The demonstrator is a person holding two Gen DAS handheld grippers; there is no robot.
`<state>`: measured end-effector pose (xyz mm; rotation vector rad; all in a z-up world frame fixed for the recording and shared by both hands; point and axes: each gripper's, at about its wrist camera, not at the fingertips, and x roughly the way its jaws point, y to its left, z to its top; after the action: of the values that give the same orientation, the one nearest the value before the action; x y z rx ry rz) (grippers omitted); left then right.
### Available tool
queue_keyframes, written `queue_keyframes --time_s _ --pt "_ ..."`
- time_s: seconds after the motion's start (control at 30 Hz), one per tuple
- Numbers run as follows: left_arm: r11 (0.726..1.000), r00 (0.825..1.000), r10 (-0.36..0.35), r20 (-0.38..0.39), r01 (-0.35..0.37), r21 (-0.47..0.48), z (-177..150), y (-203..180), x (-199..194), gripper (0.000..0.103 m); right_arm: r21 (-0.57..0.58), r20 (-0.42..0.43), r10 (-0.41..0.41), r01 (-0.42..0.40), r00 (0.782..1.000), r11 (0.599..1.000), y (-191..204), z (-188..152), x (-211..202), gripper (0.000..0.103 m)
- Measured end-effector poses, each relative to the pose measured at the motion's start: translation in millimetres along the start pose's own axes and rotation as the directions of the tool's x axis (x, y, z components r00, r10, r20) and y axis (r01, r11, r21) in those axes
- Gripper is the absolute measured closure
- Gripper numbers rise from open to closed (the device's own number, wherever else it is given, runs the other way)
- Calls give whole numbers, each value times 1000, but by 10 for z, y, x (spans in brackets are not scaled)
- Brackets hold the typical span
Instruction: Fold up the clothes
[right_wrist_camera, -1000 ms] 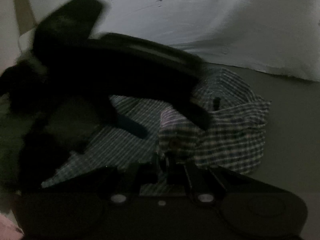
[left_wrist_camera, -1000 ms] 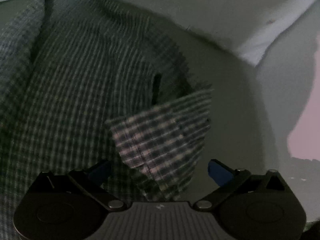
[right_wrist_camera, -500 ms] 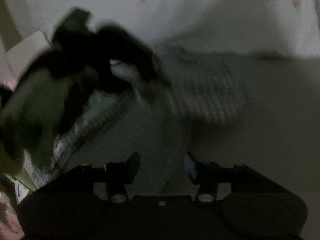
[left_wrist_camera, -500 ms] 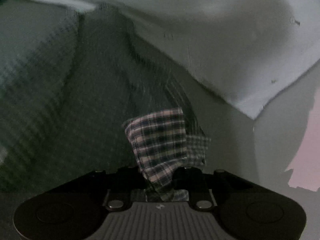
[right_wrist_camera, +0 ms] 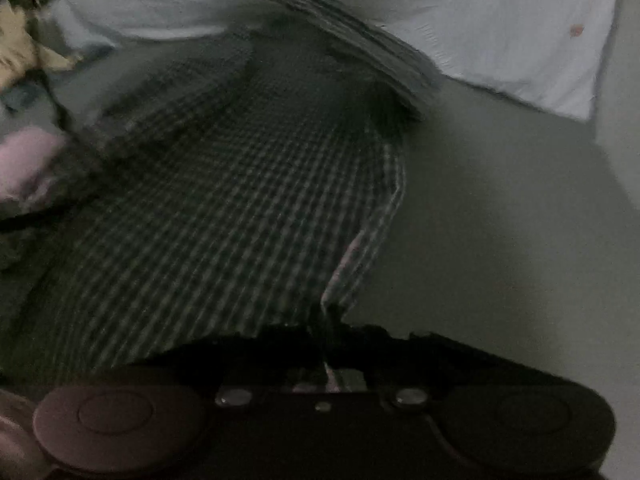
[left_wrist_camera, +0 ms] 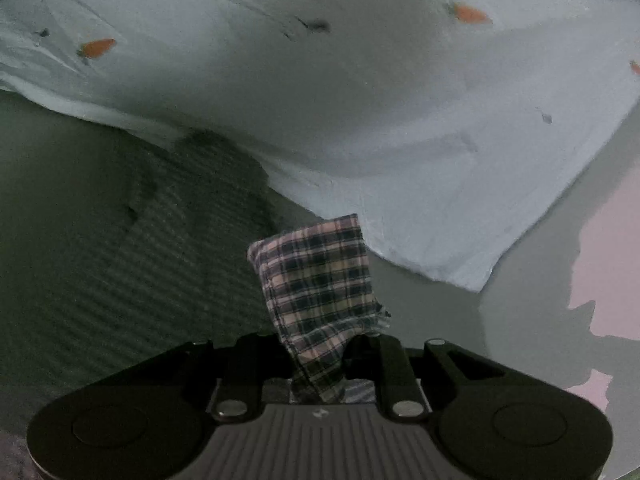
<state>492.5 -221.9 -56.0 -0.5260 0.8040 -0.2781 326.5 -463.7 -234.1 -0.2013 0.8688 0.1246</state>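
**Checked shirt pinched at two points, mid-fold**

The dark green-and-white checked cotton shirt (right_wrist_camera: 224,200) lies spread over the grey bed surface (right_wrist_camera: 500,220), its right edge running up toward the white carrot-print pillow (right_wrist_camera: 520,28) at the far edge. The right gripper (right_wrist_camera: 332,344) is closed on that edge's hem. The left gripper (left_wrist_camera: 320,356) is clamped on a cuff-like flap of the shirt, which stands up between its jaws with the rest of the shirt trailing left.

This looks like the carrying stage of a fold: both held points would next need to travel together across the body and be laid flat before letting go.

The right view is dim and blurred; collar and sleeves cannot be told apart, and a pink shape at its left edge is unidentifiable.
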Motion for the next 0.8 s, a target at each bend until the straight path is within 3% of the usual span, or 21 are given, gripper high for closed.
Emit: queue_keyframes --time_s 0.2,0.3,0.47,0.57,0.7,0.8 --pt "996 994 -60 90 54 66 895 396 -515 84 51 59 -142 139 988 989 551 367 -465 102" --pt "994 983 -90 160 78 80 1264 586 -785 84 41 98 -139 135 985 990 948 591 -674 102" --pt "998 969 -65 236 60 29 1828 968 -1107 85 -122 68 -124 132 990 984 1631 704 -781 102" --pt "999 963 -52 264 48 19 1987 1197 -1237 84 -147 25 -92 95 995 985 1889 736 -713 101" --pt "999 963 26 270 -32 20 1940 1478 -1255 84 -193 -38 -46 37 998 980 2160 675 -556 97" --pt "998 968 52 245 -58 17 1807 1644 -1201 84 -107 -114 62 -75 992 991 2259 562 -377 75"
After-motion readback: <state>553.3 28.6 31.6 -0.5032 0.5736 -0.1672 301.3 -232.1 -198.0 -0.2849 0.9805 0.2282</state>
